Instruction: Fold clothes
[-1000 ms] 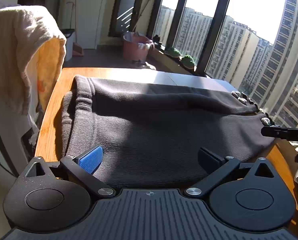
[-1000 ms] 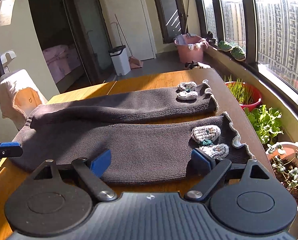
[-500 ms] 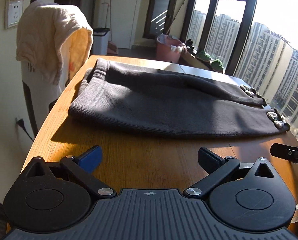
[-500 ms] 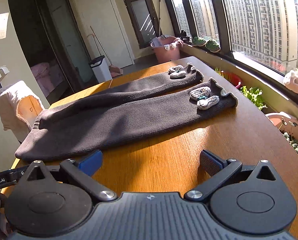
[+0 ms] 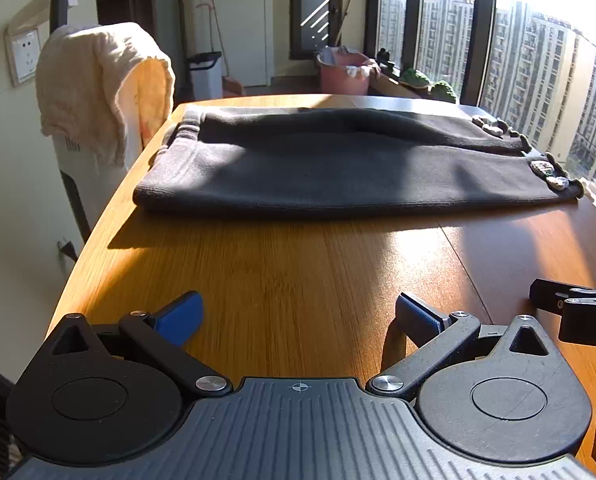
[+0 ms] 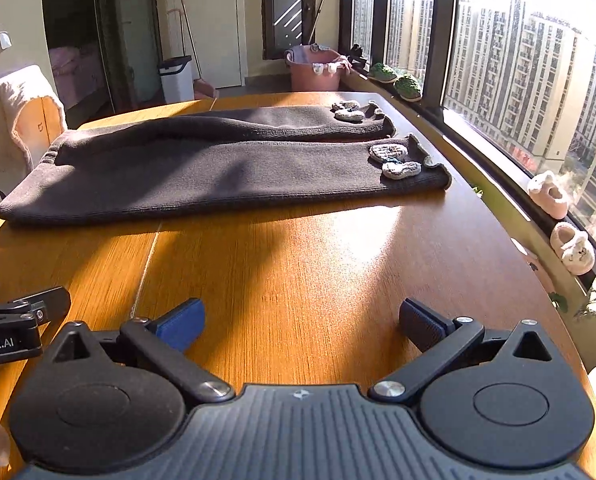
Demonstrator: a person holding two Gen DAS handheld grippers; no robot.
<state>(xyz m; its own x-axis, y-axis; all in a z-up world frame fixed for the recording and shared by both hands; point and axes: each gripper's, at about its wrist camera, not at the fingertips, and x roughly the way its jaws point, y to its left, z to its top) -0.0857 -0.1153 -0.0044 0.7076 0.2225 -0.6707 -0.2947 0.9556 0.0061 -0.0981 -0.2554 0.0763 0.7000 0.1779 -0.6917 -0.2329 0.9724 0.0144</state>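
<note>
The trousers (image 5: 338, 168) lie crosswise at 12 o'clock, well apart from your left gripper (image 5: 298, 314) and right gripper (image 6: 300, 318); both are spread and hold nothing.

Sunlit wooden table (image 5: 298, 272), dark knit trousers (image 5: 338, 168) lying flat across its far half

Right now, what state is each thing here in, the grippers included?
Dark knit pants: spread flat on the table, both legs side by side, unfolded.
Left gripper: open, empty, above bare table.
Right gripper: open, empty.
Towel: draped over a chair back.
</note>
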